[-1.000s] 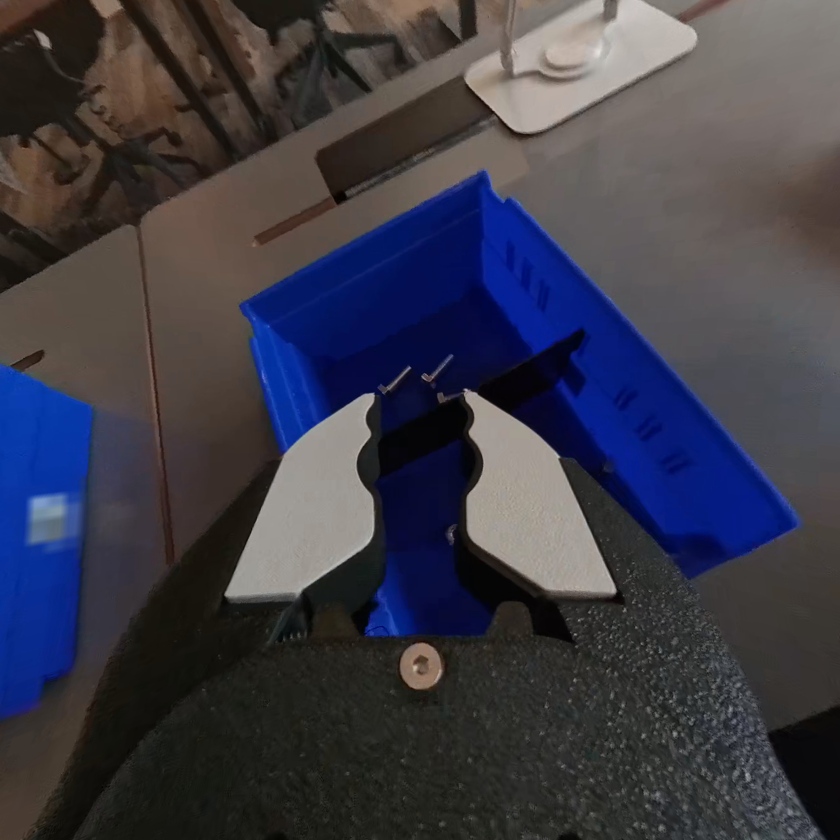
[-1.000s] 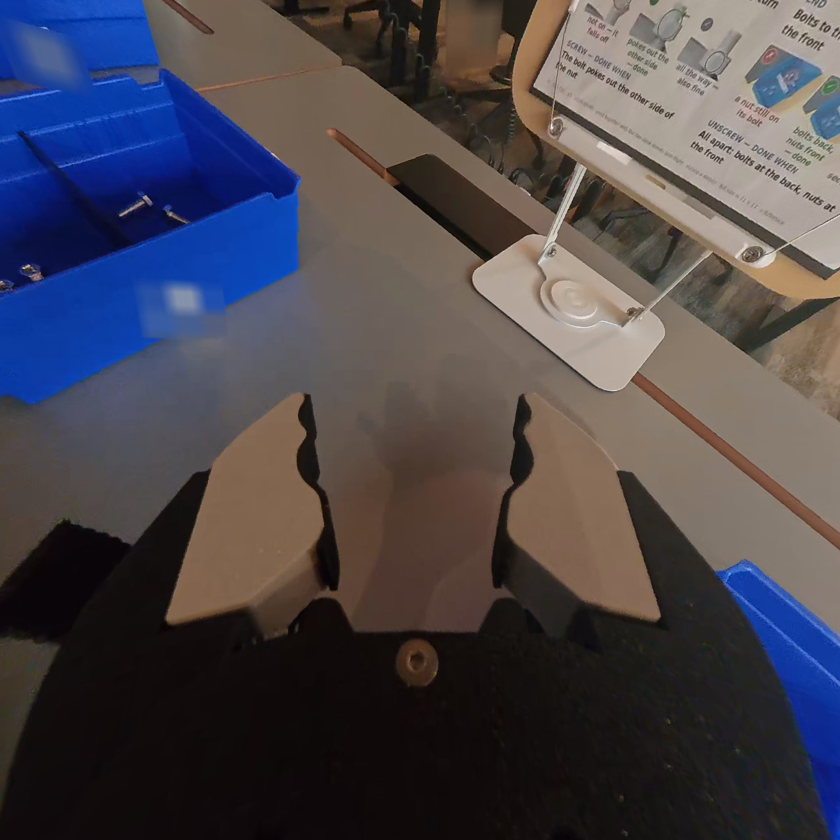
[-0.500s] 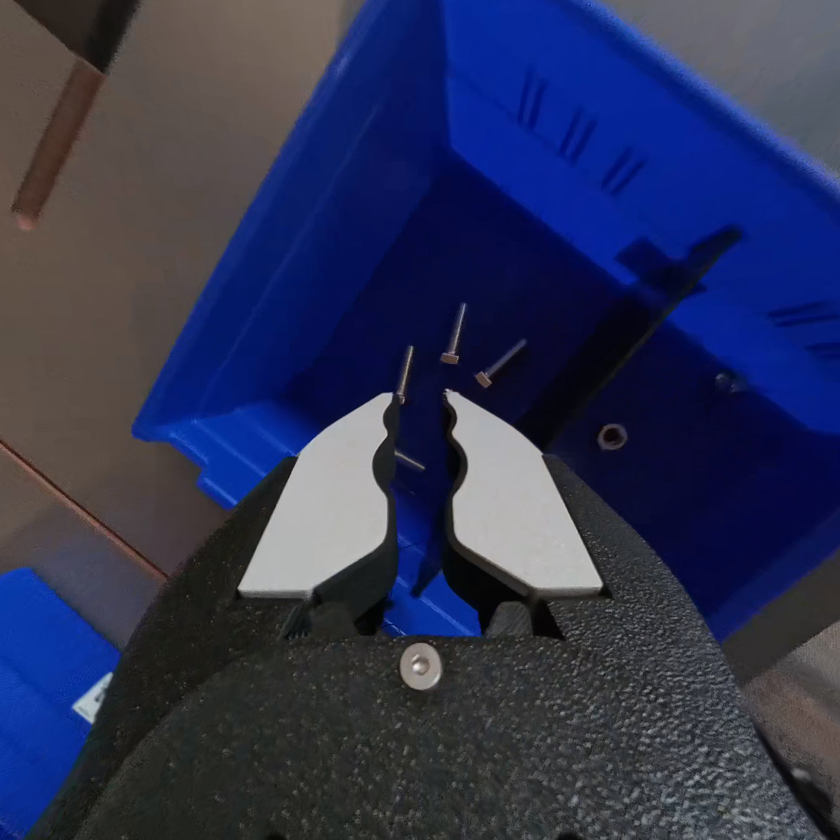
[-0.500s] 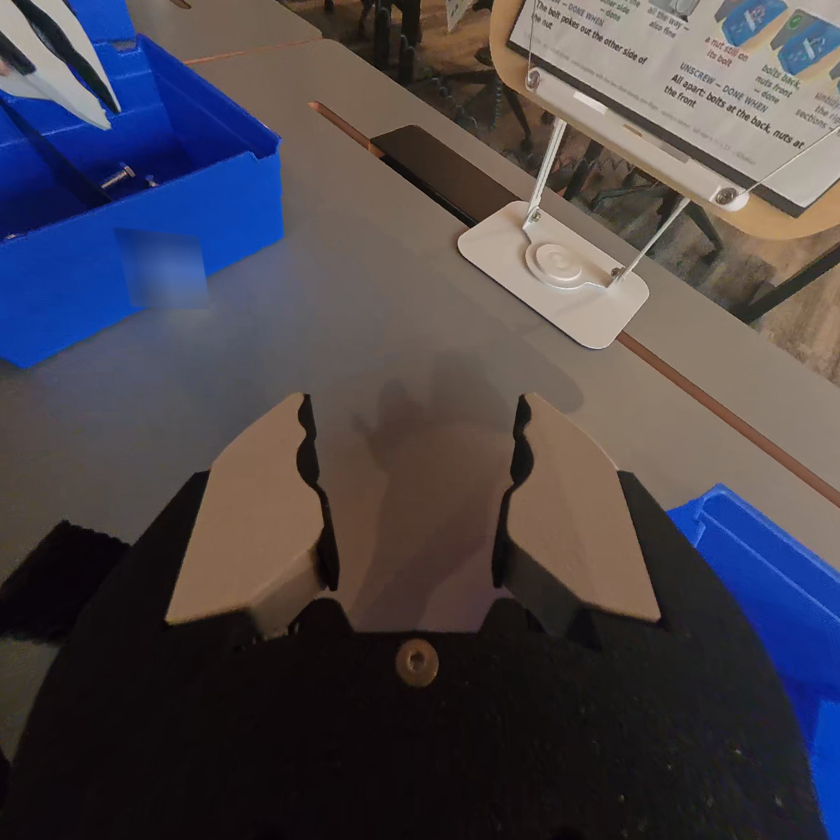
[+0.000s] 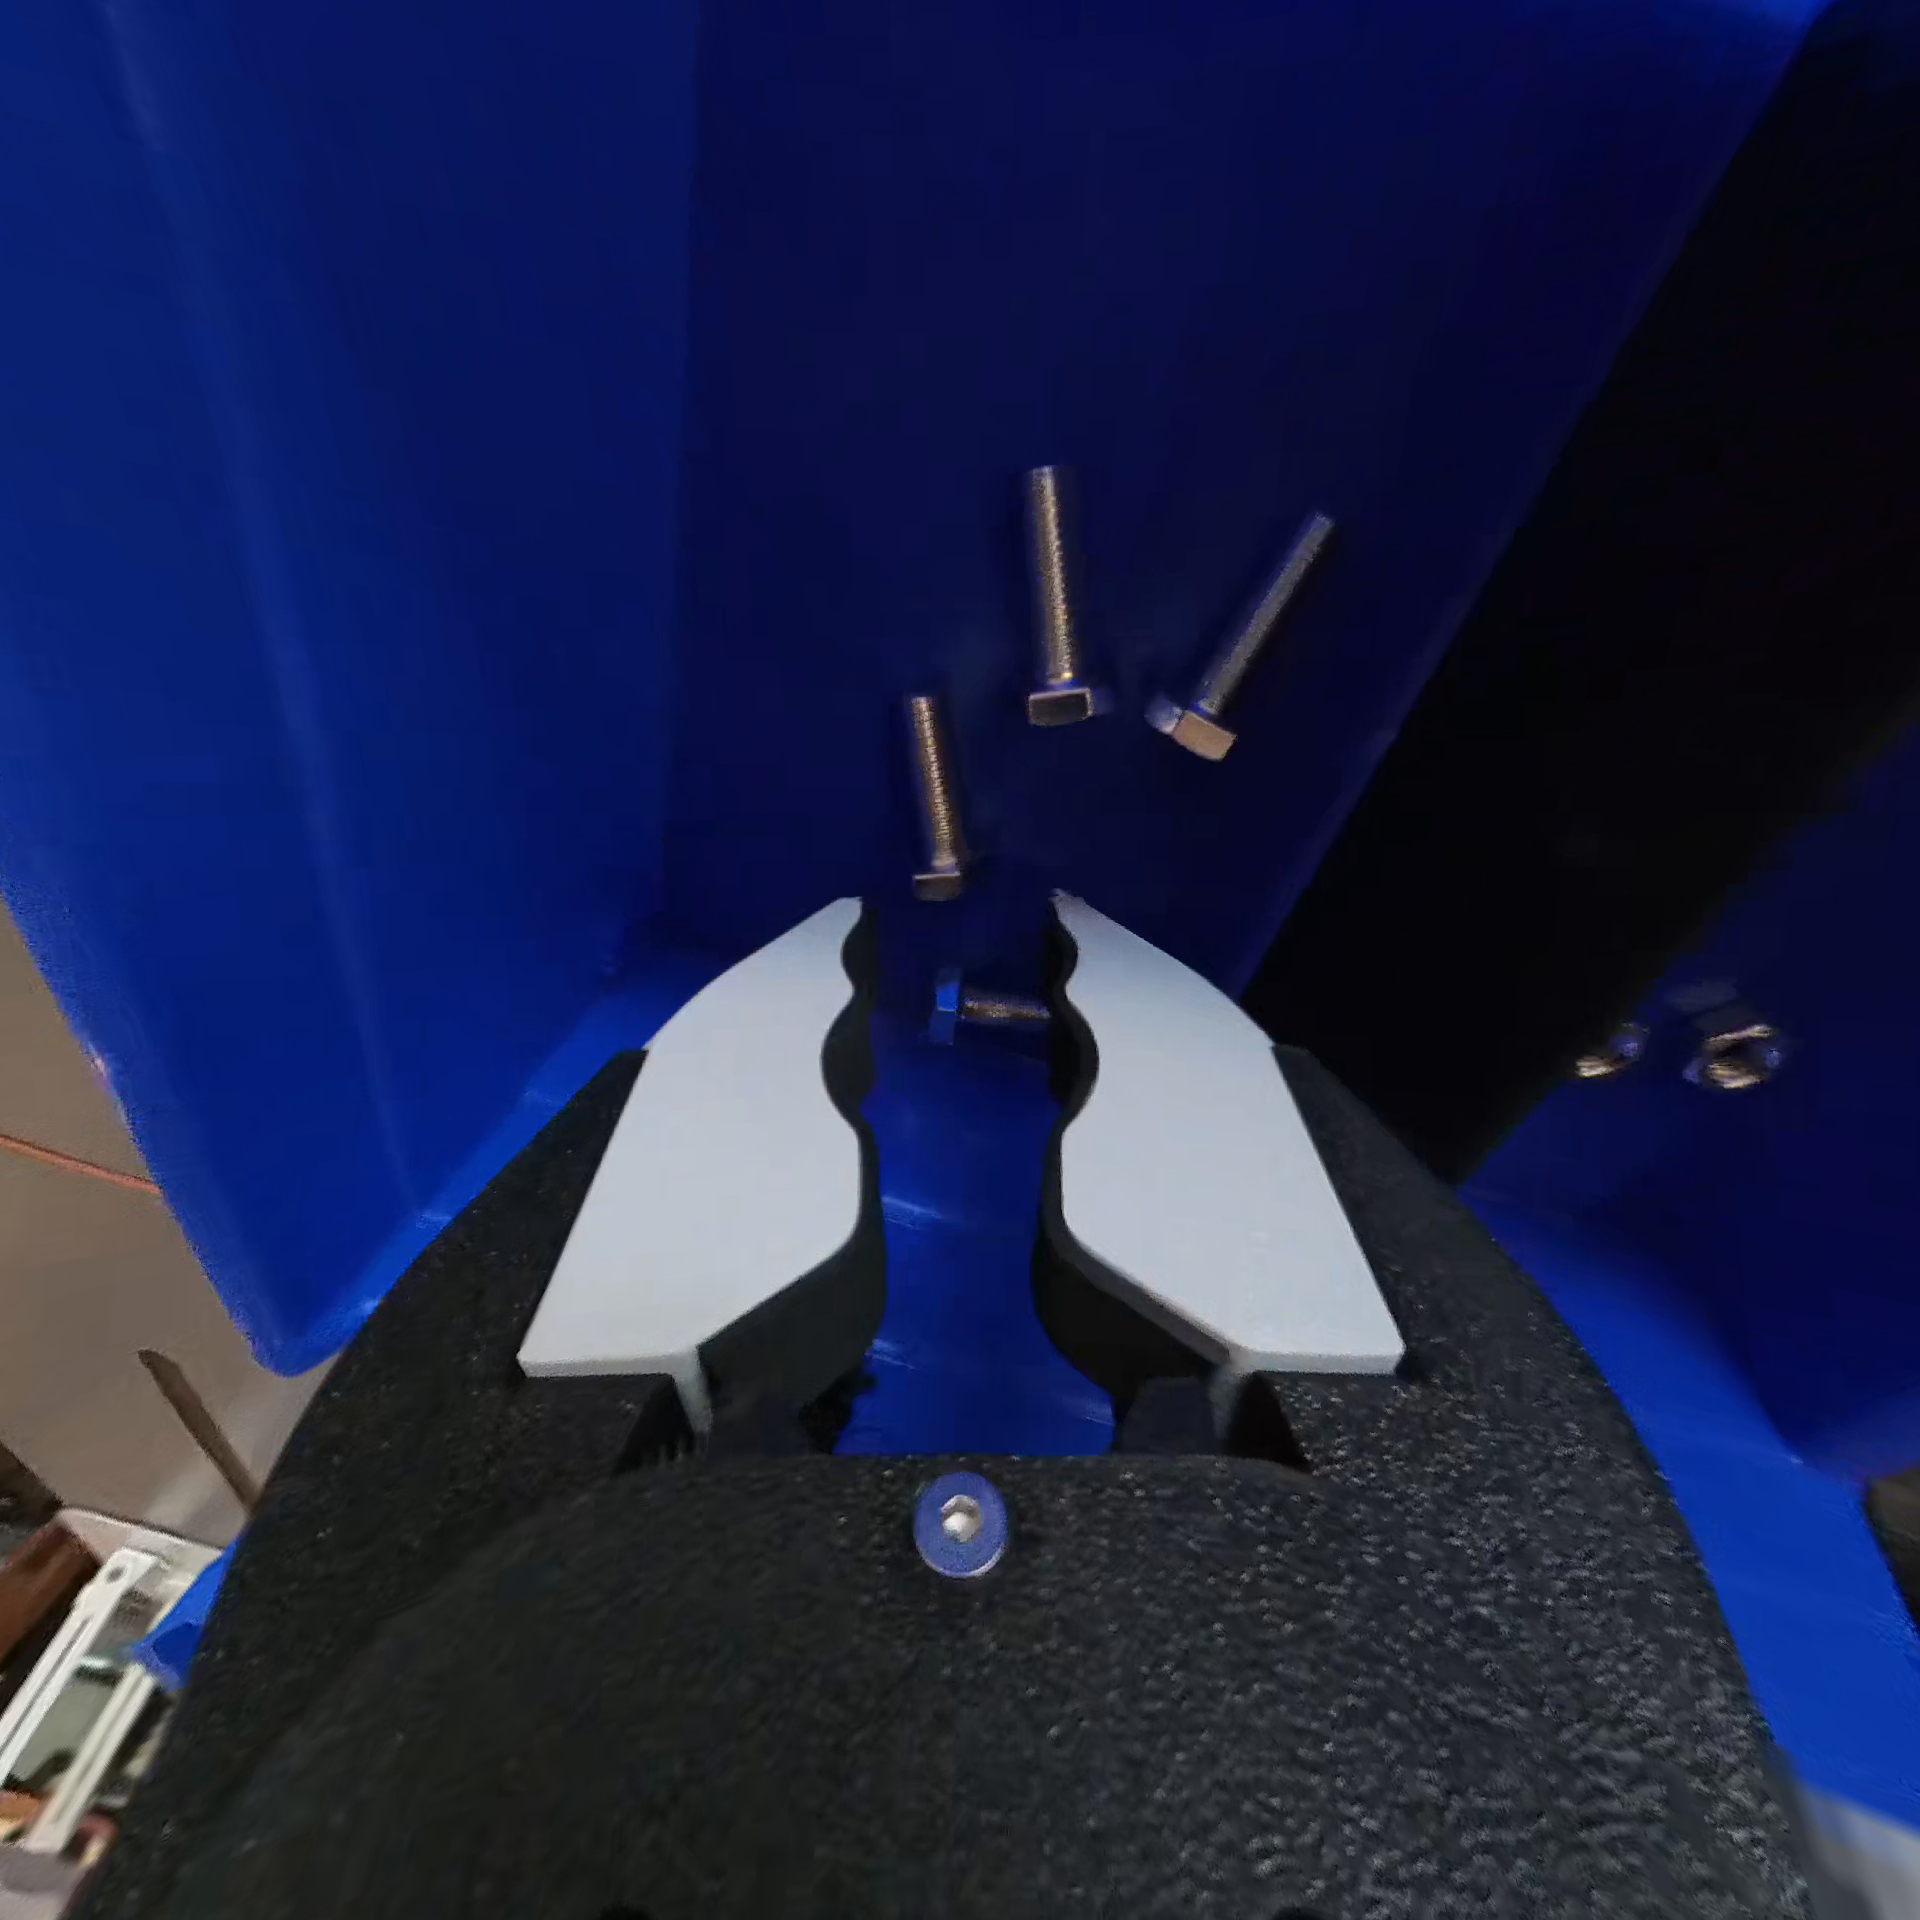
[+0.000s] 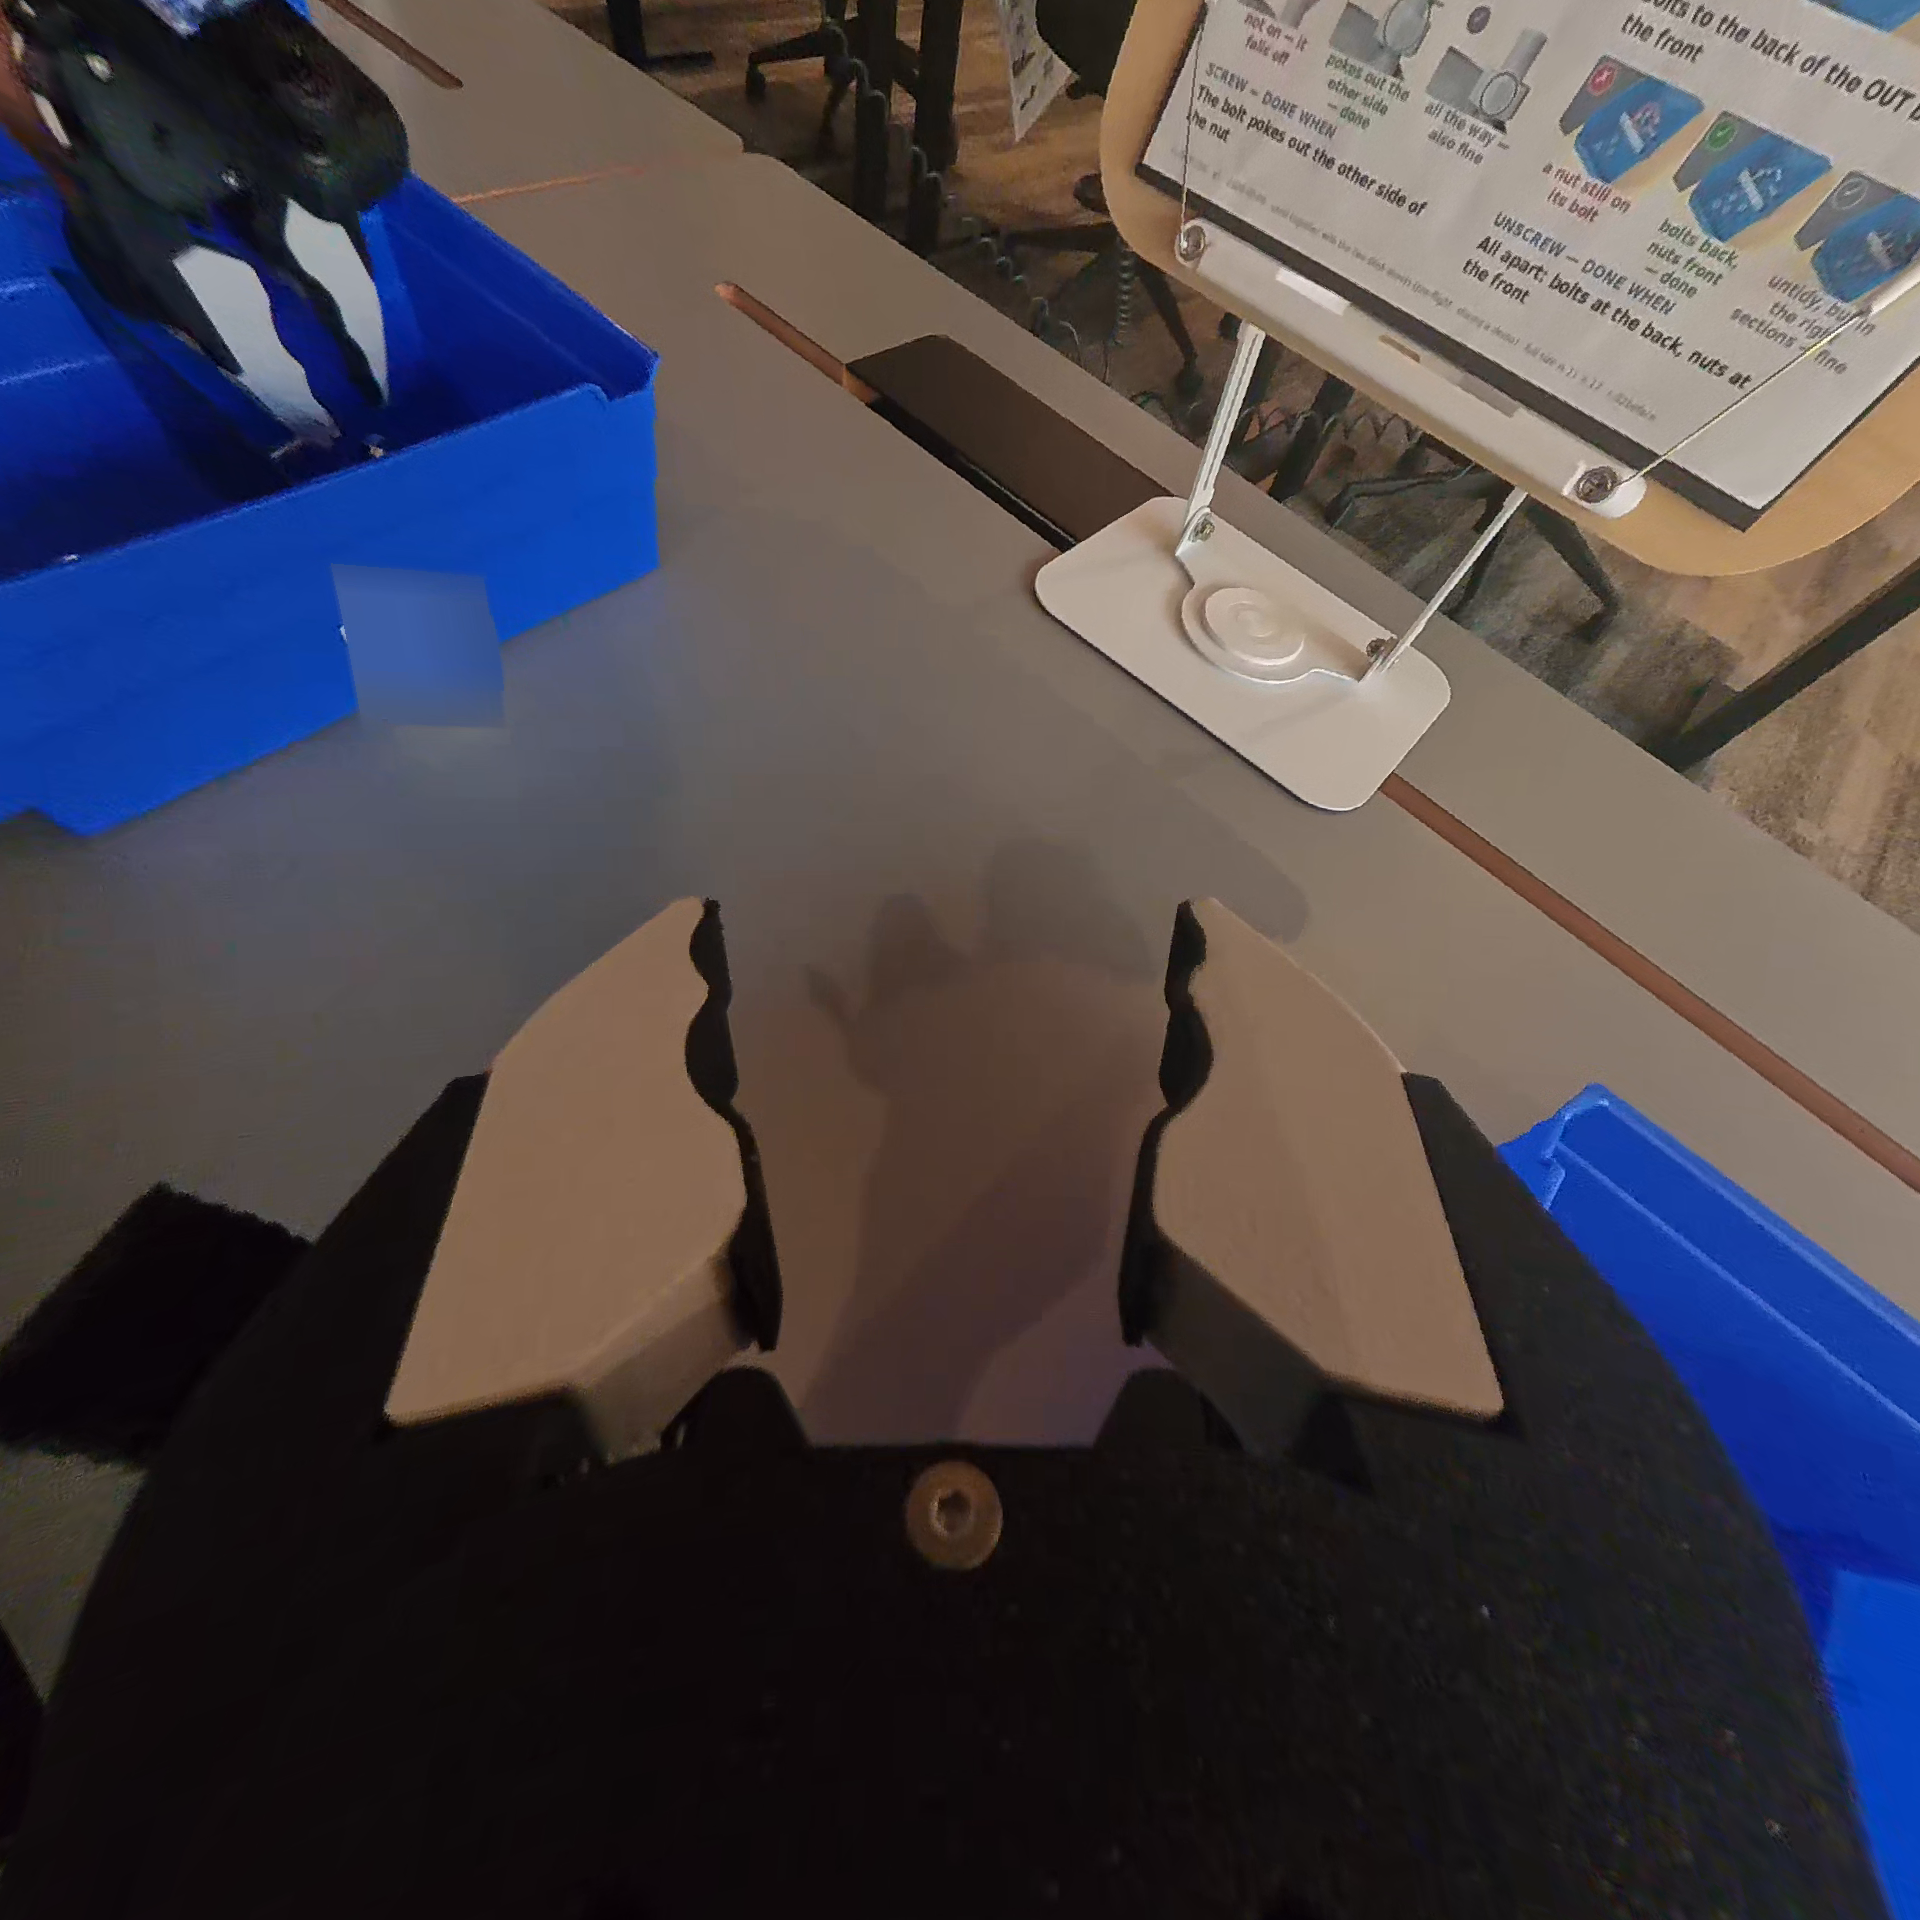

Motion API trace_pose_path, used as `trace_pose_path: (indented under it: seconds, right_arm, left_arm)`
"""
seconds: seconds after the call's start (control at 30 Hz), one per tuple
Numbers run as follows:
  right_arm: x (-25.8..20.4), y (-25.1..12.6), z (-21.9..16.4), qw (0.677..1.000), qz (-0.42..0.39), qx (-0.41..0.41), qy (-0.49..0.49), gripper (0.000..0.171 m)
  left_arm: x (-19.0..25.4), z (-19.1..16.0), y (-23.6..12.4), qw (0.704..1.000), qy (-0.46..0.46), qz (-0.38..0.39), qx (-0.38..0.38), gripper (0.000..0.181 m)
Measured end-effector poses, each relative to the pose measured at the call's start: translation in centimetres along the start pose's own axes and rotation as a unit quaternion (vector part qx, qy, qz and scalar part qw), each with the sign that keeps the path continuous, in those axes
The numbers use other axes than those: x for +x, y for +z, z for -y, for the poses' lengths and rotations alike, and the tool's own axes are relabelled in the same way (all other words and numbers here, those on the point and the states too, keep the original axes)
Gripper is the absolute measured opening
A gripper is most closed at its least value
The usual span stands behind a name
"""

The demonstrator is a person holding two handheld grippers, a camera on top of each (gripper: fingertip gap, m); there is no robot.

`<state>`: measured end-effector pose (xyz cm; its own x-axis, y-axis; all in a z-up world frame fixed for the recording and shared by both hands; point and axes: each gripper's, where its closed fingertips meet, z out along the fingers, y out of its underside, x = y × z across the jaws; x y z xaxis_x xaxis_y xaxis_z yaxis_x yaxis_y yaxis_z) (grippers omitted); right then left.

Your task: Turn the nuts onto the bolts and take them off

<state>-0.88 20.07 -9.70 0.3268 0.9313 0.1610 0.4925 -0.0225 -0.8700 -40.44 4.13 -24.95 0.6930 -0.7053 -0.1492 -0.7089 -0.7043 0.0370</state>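
Closest in, left claw [image 5: 958, 914] dipped into the blue bin [image 5: 416, 520], fingers narrowly parted with nothing clamped. Between its fingertips [image 5: 821, 935], a short bolt [image 5: 987, 1008] lying crosswise on the bin floor, head toward the left finger, shank reaching toward the right one; contact with either finger hard to judge. Just past the tips, a second bolt [image 5: 938, 795] with its head nearest the claw. Farther on, a third bolt [image 5: 1058, 603] and a fourth bolt [image 5: 1242, 644], heads close together, the fourth slanted to the right. Off to the right, beyond a black divider [image 5: 1558, 727], two hex nuts [image 5: 1730, 1055] in the neighbouring compartment, blurred.

From the right wrist view: right claw [image 6: 945, 920] spread wide and empty, poised over the bare grey bench [image 6: 935, 675]. At the right edge, corner of a second blue bin [image 6: 1714, 1299]. Farther left, same blue bin [image 6: 312, 644] with the left claw [image 6: 332, 400] reaching down inside. Farther back on the bench, a white stand base [image 6: 1247, 644] carrying a tilted instruction board [image 6: 1558, 260].
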Motion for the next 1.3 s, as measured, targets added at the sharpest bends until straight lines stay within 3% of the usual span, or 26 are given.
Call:
trace_pose_path:
  seconds: [0.33,0.5,0.67,1.03,1.3]
  right_arm:
    - [-0.5,-0.4,0.4,1.0,0.009,0.015,-0.003,0.078]
    - [-0.8,-0.6,0.8,1.0,0.014,0.024,-0.002,0.076]
    - [-0.9,-0.9,1.0,0.999,0.014,0.03,-0.004,0.075]
    - [-1.1,-1.6,1.8,0.999,0.014,0.048,-0.009,0.073]
    - [-1.0,-2.3,2.2,0.998,0.008,0.058,-0.013,0.072]
  left_arm:
    - [-0.3,-0.1,0.9,0.999,-0.032,-0.026,-0.003,0.034]
    - [-0.3,-1.1,1.1,0.997,-0.029,-0.019,-0.064,0.036]
    - [0.0,-0.6,2.1,0.997,-0.023,-0.027,-0.066,0.038]
    - [0.3,-0.6,2.2,0.994,-0.05,-0.058,-0.074,0.021]
    - [0.1,-0.6,2.2,0.993,-0.057,-0.064,-0.078,0.02]
